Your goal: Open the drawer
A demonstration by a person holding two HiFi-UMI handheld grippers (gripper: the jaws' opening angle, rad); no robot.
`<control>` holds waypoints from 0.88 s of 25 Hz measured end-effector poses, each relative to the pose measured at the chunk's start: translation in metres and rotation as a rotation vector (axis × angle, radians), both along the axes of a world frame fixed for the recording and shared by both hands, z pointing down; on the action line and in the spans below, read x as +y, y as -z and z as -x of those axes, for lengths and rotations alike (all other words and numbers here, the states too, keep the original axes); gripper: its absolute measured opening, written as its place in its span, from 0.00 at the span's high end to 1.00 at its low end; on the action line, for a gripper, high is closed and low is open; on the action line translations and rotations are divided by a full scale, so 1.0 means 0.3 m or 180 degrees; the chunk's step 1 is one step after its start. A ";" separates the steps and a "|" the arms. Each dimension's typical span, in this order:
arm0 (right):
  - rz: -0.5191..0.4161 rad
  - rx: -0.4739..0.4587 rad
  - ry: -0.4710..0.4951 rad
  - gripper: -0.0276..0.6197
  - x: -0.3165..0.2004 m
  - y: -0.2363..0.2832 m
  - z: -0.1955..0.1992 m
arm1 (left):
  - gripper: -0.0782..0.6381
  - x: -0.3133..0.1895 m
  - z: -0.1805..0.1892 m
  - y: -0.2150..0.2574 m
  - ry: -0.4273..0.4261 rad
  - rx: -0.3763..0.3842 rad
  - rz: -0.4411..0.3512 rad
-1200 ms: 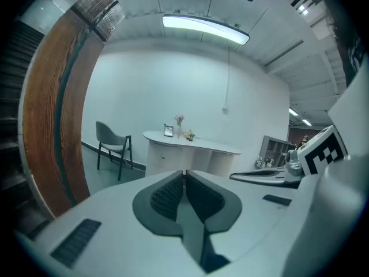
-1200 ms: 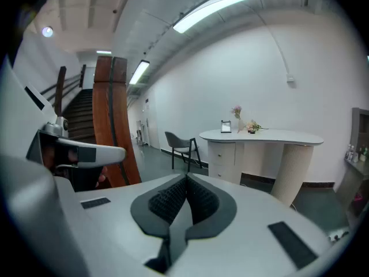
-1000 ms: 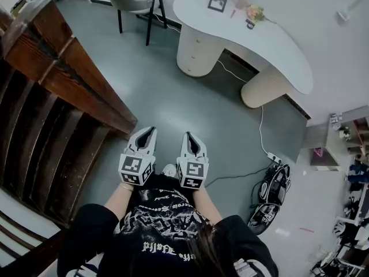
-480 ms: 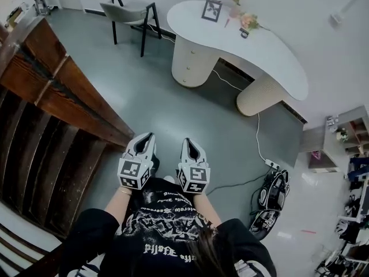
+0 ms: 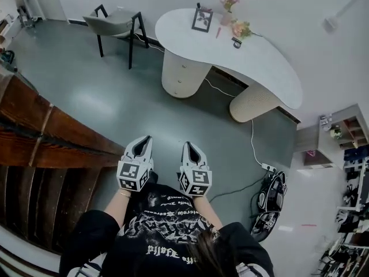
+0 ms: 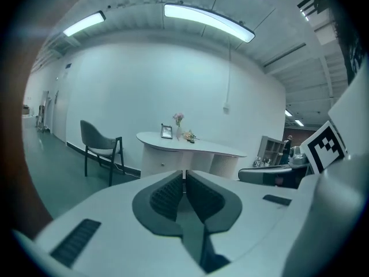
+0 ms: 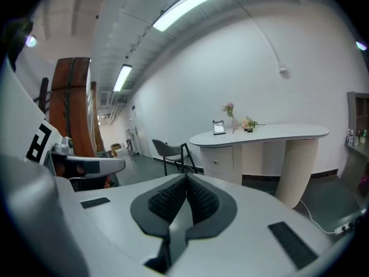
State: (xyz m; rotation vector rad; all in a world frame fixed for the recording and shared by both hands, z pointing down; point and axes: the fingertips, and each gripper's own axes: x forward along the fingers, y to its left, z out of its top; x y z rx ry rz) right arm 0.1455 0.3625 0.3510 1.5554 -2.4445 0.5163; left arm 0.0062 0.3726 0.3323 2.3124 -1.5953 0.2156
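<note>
Both hands hold their grippers side by side, well short of the desk [image 5: 259, 59], pointing toward it and slightly down. The left gripper [image 5: 145, 138] and right gripper [image 5: 187, 145] have jaws pressed together, empty. The drawer [image 5: 183, 74] sits closed in the desk's pedestal. Only the head view shows the cable [image 5: 252, 137] beside the desk; only the gripper views show ceiling lights [image 6: 207, 19].

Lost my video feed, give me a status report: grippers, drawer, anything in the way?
Left gripper, right gripper: jaws shut, empty. Desk drawers closed, across the floor. Nothing between; chair off left.
</note>
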 end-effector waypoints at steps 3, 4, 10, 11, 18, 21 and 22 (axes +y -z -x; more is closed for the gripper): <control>0.0086 -0.0152 -0.0111 0.92 -0.063 0.000 0.022 | 0.84 -0.085 0.019 0.004 -0.0076 0.0061 0.0003; 0.0103 -0.0152 -0.0160 0.92 -0.082 0.000 0.028 | 0.84 -0.112 0.028 0.010 -0.0099 0.0082 -0.0005; 0.0211 -0.0046 -0.0307 0.92 -0.189 -0.015 0.082 | 0.85 -0.272 0.102 0.024 -0.0196 0.0162 -0.0015; 0.0217 -0.0033 -0.0327 0.92 -0.211 -0.015 0.088 | 0.85 -0.300 0.112 0.021 -0.0218 0.0169 -0.0011; 0.0305 -0.0180 -0.0562 0.92 -0.318 -0.033 0.135 | 0.84 -0.420 0.179 0.013 -0.0388 0.0174 0.0017; 0.0301 -0.0191 -0.0565 0.92 -0.342 -0.042 0.178 | 0.84 -0.444 0.183 0.001 -0.0485 0.0171 0.0033; 0.0307 -0.0191 -0.0559 0.92 -0.345 -0.045 0.192 | 0.85 -0.448 0.185 0.002 -0.0496 0.0173 0.0029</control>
